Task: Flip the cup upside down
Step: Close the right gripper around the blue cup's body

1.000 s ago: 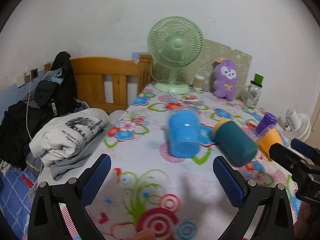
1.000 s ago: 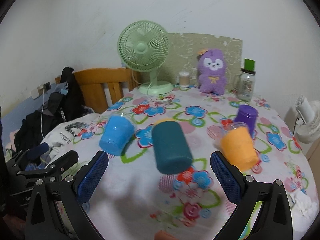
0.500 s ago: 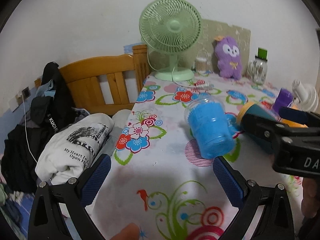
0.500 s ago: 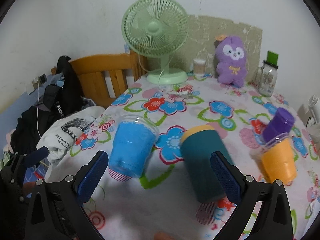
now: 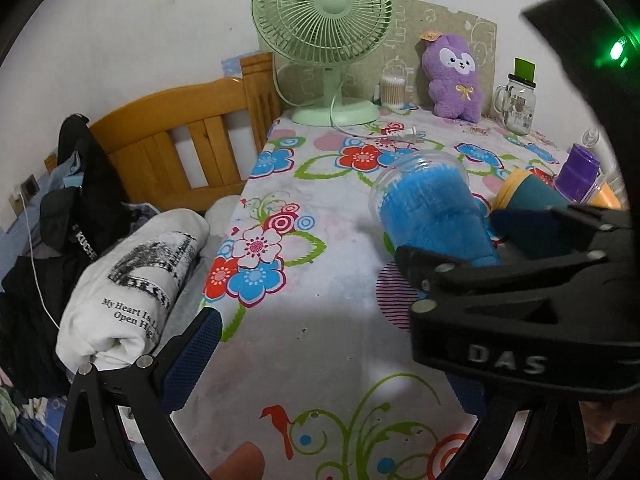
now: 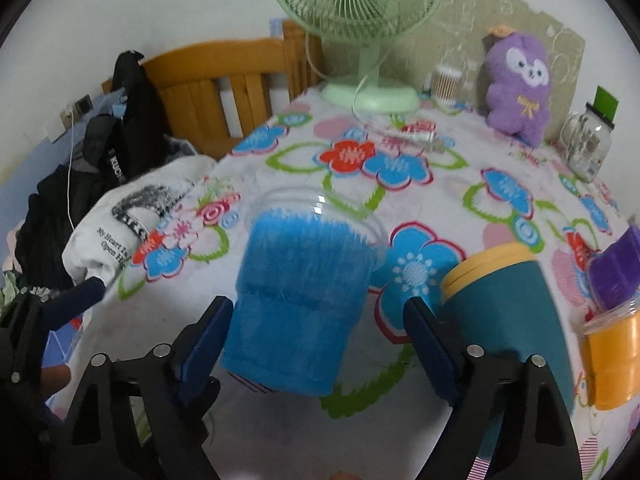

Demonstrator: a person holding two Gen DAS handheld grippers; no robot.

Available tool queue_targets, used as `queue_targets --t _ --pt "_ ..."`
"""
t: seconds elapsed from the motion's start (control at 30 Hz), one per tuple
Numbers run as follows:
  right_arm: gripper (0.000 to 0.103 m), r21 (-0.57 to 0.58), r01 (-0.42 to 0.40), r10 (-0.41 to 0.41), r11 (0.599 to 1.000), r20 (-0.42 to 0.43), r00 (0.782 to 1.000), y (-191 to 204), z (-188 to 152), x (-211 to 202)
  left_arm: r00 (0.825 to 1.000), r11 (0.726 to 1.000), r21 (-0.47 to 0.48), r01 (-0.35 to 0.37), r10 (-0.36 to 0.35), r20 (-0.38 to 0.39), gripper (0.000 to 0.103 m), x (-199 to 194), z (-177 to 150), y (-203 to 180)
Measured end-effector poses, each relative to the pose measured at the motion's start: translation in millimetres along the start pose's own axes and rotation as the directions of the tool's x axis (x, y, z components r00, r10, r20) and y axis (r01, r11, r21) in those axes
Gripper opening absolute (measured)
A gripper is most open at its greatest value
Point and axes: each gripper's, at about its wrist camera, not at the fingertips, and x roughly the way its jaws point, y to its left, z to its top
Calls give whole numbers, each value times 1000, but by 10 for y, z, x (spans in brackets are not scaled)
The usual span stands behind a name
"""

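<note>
Blue, with a clear plastic rim, the cup (image 6: 300,304) stands mouth-up on the flowered tablecloth (image 6: 440,208), toward the table's left edge and in its near half; its long axis runs roughly vertical, tilted somewhat in both fisheye views, so whether it sits truly plumb cannot be told; the right gripper (image 6: 316,344) faces it directly, jaws wide, one blue pad (image 6: 204,336) just beside the cup's lower left wall and the other standing apart on the right, neither seen pressing; judgement: the cup lies straight ahead between the fingers, so the coming move is a closing on the lower body, then a turn about the grip line to bring the mouth down; the right tool is plainly the nearer; the left gripper (image 5: 332,364) hangs off the table's left near corner, jaws wide, holding nothing, its right finger largely masked by the other tool's body; count: one blue cup; one teal cup (image 6: 508,312) with a yellow rim, to the right of the blue; one orange cup (image 6: 612,360) with a purple cup (image 6: 616,276) seated in or against it at the right edge, which of the two unclear; one green fan (image 6: 360,12), one purple plush toy (image 6: 520,88), one glass jar (image 6: 588,148) and one small clear container (image 6: 448,84) along the far edge; two grippers.
</note>
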Motion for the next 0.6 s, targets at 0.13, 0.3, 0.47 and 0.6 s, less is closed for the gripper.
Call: queue_targets --t 0.13,0.3,0.47,0.6 --pt "66 -4 -22 22 1000 -25 999 0 -3 57 1000 1000 4 8 -8 -9 103 17 12 -31" --pt "62 -16 -32 32 999 -23 999 6 -15 48 1000 1000 23 -8 8 -8 103 0 16 -97" --pt "62 -16 -30 31 999 7 1000 -40 -33 -70 1000 1000 22 -8 8 -1 103 -60 14 -122" --pt "62 -14 -30 30 999 25 999 -75 -34 -164 1000 1000 30 -5 5 10 103 -133 27 -189"
